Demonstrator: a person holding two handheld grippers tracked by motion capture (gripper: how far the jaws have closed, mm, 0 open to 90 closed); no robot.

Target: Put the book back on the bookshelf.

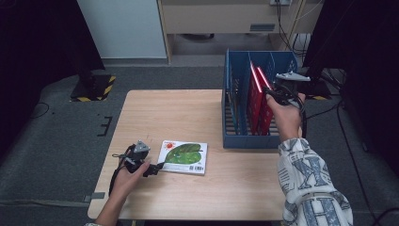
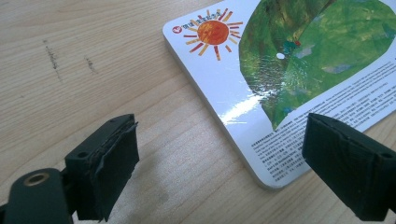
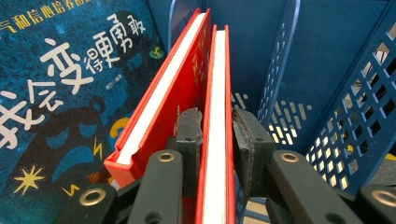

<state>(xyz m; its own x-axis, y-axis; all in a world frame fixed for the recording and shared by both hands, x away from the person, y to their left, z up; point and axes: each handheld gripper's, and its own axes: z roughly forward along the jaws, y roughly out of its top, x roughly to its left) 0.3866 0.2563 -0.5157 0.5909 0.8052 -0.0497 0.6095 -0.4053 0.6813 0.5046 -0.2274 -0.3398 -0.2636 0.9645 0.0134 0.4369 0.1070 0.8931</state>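
Red is the colour to watch: a thin red book (image 3: 217, 116) stands upright on its edge in the blue file rack (image 1: 235, 141) at the far right of the bench (image 1: 188, 113), and the right gripper (image 3: 217, 135) has its fingers (image 3: 189, 135) narrowed around the book's near edge. The pads sit either side of the white page block, close on the covers; I judge that a light hold rather than a firm clamp. A second red book (image 3: 159, 107) leans just to its left in the same slot, and a dark blue book (image 3: 60, 93) stands in the next compartment over.

The held book's long axis runs away from the gripper, deeper into the rack, spine down and page edges up. So the coming move turns on that line: straight along it, keeping clear of the leaning neighbour.

At the near left, the left gripper (image 2: 219, 163) hovers with fingers wide and nothing between them. The green leaf picture book (image 2: 299, 70) lies flat just ahead and right of it, long axis left to right across the bench, one corner reaching in near the right finger (image 2: 350, 168).
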